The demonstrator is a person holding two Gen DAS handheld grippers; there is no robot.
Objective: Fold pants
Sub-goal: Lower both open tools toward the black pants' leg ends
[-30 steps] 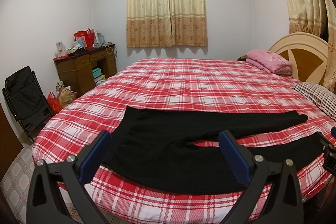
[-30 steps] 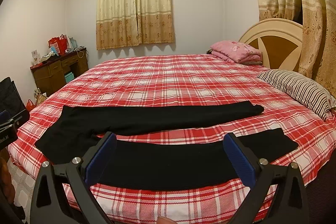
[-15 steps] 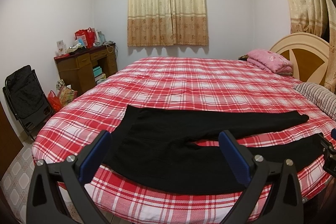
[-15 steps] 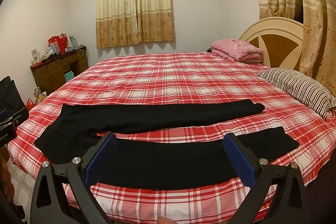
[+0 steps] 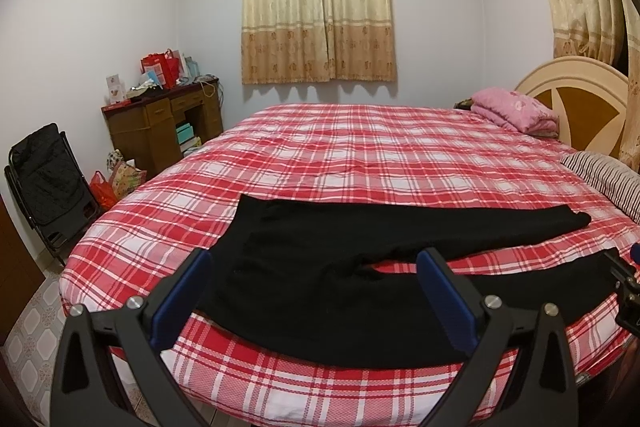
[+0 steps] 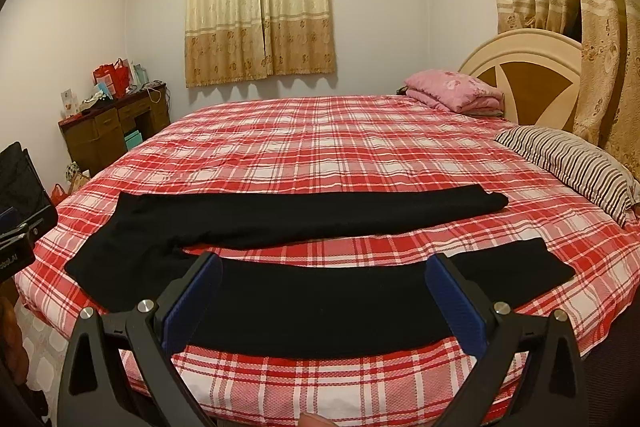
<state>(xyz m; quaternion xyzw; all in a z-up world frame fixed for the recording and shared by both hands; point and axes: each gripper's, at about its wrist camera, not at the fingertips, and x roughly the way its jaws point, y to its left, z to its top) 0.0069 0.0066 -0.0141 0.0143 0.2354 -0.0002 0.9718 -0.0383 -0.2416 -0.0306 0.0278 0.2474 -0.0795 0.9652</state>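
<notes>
The pants [image 6: 304, 291] lie flat along the bed's [image 6: 340, 155] near edge, legs apart. Both hand-held grippers [image 5: 316, 291] [image 6: 324, 291] hover released; each probably best pinches the near leg's ends, folding it far.

Only blurred letters, perhaps "AI", show on a black device [image 6: 16, 251] at left edge.

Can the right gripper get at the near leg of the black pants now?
Probably yes: the right gripper is open above the near leg, and nothing lies between them on the bed.
</notes>
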